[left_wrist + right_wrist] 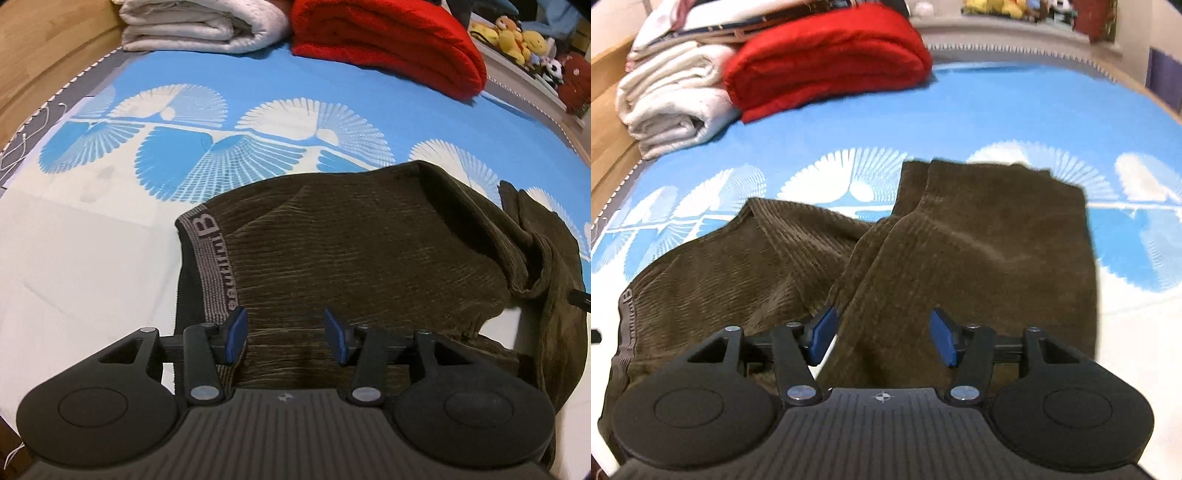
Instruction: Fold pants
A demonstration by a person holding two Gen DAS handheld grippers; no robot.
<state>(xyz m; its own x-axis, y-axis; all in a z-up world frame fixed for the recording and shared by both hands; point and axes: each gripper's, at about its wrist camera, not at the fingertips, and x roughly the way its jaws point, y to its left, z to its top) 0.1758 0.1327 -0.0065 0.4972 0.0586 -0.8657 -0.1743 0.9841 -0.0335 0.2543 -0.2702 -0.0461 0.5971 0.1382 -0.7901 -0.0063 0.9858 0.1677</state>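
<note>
Two claws hang over one pair of dark brown corduroy pants (369, 243) spread on a bed (258, 85) with a blue sheet printed with white fans.

From the left wrist view, the left claw (284, 334) stands partly open above the waist end of the pants, its blue pads (236, 332) apart with only flat cloth showing in the gap; nothing is pinched. The grey waistband (216, 266), lettered, runs up the left edge of the garment, just beside the left pad. At the right the cloth bunches into a raised fold. At the far end of the bed lie a folded white blanket (195, 29) and, right of it, a folded red blanket (388, 40); soft toys (517, 37) sit on a ledge at the far right.

From the right wrist view, the right claw (884, 338) is likewise partly open and grips nothing. Between and beyond its pads lie the trouser legs (990, 236), folded over and reaching toward the far right. The waist part spreads to the near left. This view is blurred.
</note>
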